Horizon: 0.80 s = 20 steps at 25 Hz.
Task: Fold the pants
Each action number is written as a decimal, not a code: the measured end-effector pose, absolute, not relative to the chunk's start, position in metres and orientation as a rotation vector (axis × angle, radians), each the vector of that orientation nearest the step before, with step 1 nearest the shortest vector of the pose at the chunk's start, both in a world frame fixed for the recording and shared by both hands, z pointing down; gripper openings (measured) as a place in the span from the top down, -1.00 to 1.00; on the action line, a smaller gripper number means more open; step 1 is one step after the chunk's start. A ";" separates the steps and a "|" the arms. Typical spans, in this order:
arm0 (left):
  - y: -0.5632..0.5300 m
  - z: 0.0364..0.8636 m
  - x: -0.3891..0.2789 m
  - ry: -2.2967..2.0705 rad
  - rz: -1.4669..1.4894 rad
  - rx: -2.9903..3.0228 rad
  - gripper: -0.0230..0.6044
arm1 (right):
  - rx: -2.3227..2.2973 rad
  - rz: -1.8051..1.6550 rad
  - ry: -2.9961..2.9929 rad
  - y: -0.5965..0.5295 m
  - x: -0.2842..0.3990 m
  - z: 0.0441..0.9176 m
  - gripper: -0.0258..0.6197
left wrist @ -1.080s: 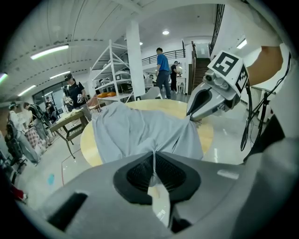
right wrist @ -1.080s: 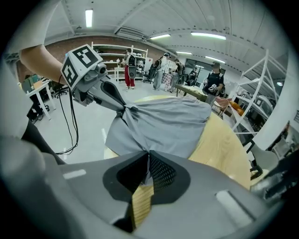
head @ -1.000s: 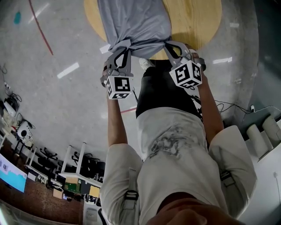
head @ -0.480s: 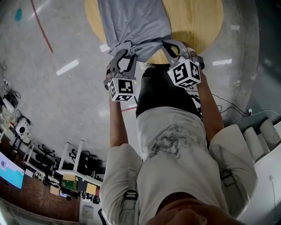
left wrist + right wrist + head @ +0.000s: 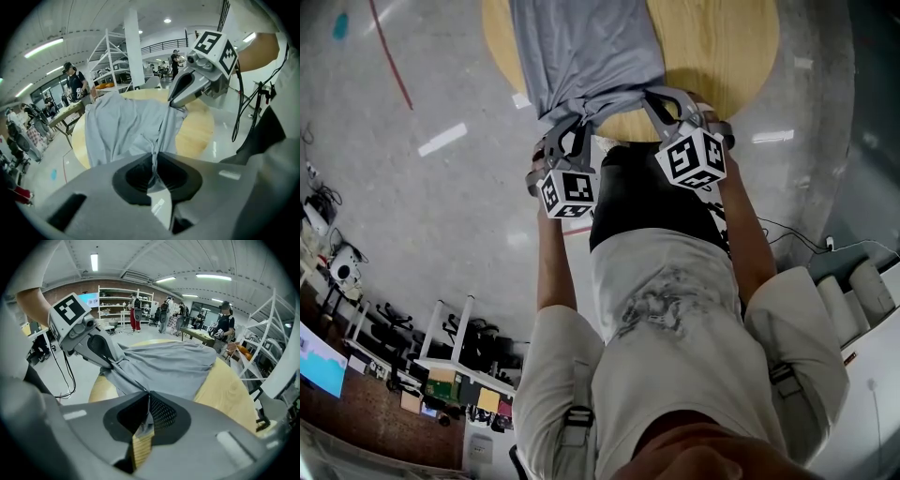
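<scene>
The left tool (image 5: 571, 122) is just closing onto the pants (image 5: 581, 56), the right tool (image 5: 657, 97) pinching them too, readying the fold.

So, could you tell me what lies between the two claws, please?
The gathered near edge of the pants spans it, from the left claw, whose jaws have just been closing on it, to the right claw; the head view shows this.

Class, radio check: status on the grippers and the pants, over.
Left gripper jaws just closing, pinching pants edge. Right gripper shut on pants. Pants lie on round table, near end past its rim. Nothing in the way.
</scene>
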<state>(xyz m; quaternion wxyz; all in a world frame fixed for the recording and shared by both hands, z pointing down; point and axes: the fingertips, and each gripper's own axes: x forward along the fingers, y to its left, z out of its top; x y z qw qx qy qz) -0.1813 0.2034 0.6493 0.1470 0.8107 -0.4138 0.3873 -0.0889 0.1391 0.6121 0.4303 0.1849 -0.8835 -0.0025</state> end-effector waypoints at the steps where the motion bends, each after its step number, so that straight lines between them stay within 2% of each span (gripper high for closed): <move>1: 0.203 0.649 -0.181 -1.184 1.111 2.326 0.80 | 0.460 -0.007 -2.207 0.139 -0.089 0.611 0.85; 8: 0.188 0.610 -0.187 -1.200 1.002 2.307 0.82 | 0.464 -0.028 -2.238 0.128 -0.089 0.587 0.85; 20: 0.144 0.569 -0.194 -1.271 0.996 2.301 0.82 | 0.457 -0.069 -2.292 0.093 -0.089 0.555 0.85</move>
